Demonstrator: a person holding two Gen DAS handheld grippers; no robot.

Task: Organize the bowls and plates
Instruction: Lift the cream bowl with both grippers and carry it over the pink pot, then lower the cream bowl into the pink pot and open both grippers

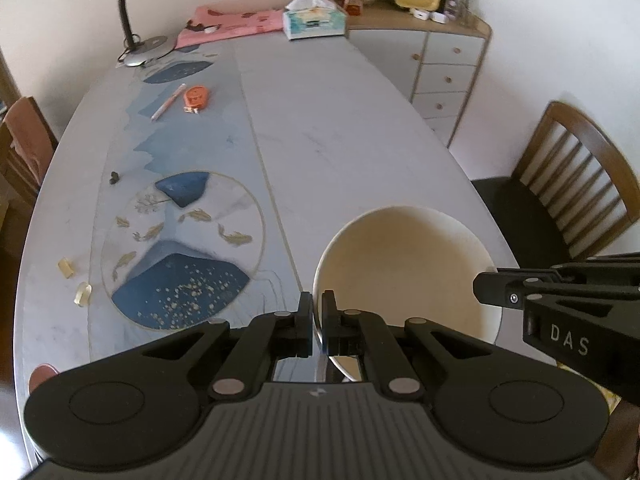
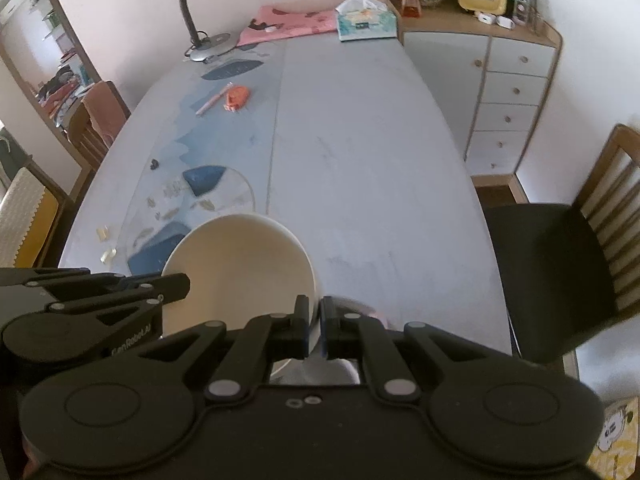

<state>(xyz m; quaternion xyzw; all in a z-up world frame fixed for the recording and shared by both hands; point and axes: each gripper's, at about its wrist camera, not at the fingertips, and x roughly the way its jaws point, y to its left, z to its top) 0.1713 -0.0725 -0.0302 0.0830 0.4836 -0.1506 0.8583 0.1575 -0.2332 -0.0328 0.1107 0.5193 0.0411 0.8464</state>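
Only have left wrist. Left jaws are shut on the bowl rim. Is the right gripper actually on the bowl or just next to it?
Observer: On it. The right wrist view shows the right gripper with its jaws shut on the rim of the bowl, across from the left gripper.
Operator: Anything off the table's left side besides the chair with the brown cloth?
Observer: Yes. Nearer than that one stands what looks like a second chair with a white and yellow cover, close to the table's left edge.
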